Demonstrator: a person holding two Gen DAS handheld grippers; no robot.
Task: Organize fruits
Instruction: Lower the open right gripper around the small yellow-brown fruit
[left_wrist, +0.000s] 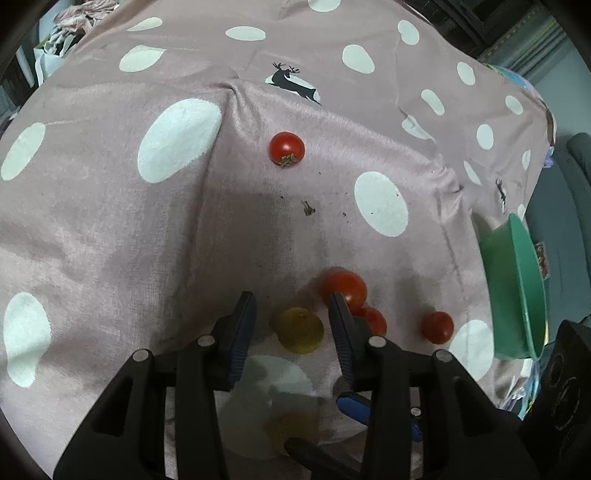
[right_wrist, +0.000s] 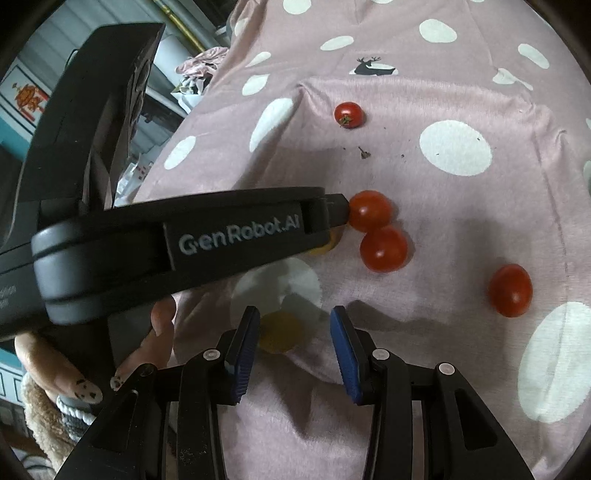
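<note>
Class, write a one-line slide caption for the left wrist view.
Open left tongs straddle a yellow fruit beside red tomatoes; green bowl waits at right.

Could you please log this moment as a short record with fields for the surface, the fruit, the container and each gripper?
surface: pink cloth with white dots and deer prints
red tomatoes: four; one far with stem, two touching near the left gripper, one apart toward the bowl
yellow fruit: two; one between the left jaws, untouched; one just ahead of the right jaws
container: green bowl, at the cloth's right edge
left gripper: open
right gripper: open, holding nothing
</note>
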